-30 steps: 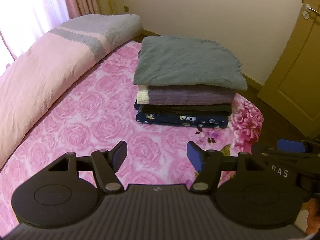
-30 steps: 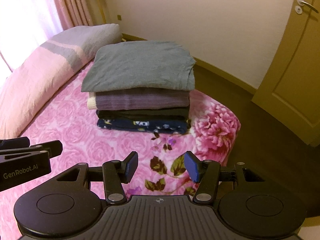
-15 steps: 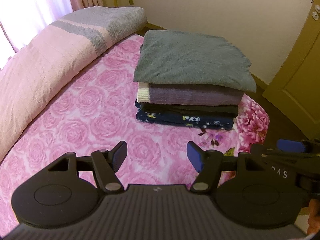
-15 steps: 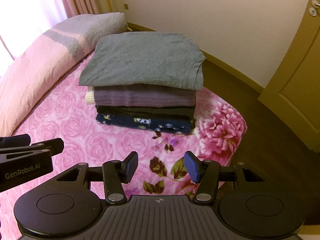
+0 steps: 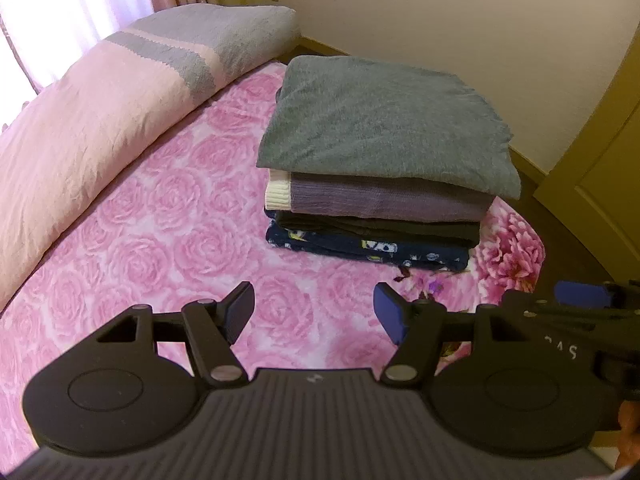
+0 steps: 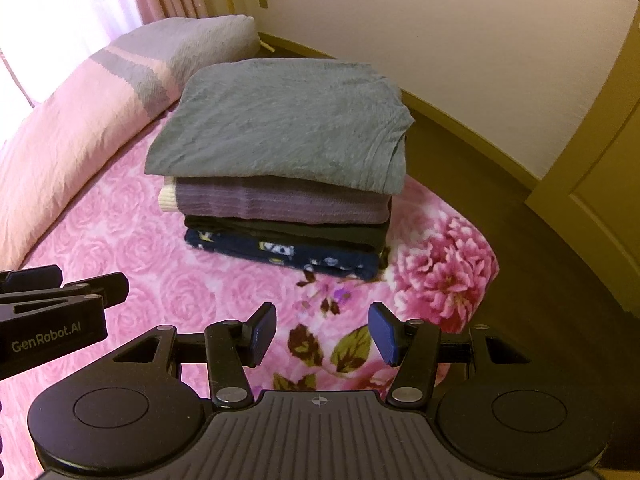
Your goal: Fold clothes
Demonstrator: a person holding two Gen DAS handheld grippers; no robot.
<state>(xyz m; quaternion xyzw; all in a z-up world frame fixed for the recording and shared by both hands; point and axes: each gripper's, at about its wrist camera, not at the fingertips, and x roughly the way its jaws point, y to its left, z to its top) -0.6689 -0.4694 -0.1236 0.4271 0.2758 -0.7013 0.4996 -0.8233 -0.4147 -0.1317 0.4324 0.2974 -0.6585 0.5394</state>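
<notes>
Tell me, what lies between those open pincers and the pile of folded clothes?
Only bare pink rose blanket, in both wrist views; nothing lies between either gripper and the stack.

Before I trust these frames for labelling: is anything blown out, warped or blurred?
Left wrist view: the window top left is blown out white; fisheye bends the wall and door, corners vignetted; the stack is sharp. Right wrist view: same window glare, bowed floor edge, dark corners; the stack is crisp and evenly lit, no motion blur.
</notes>
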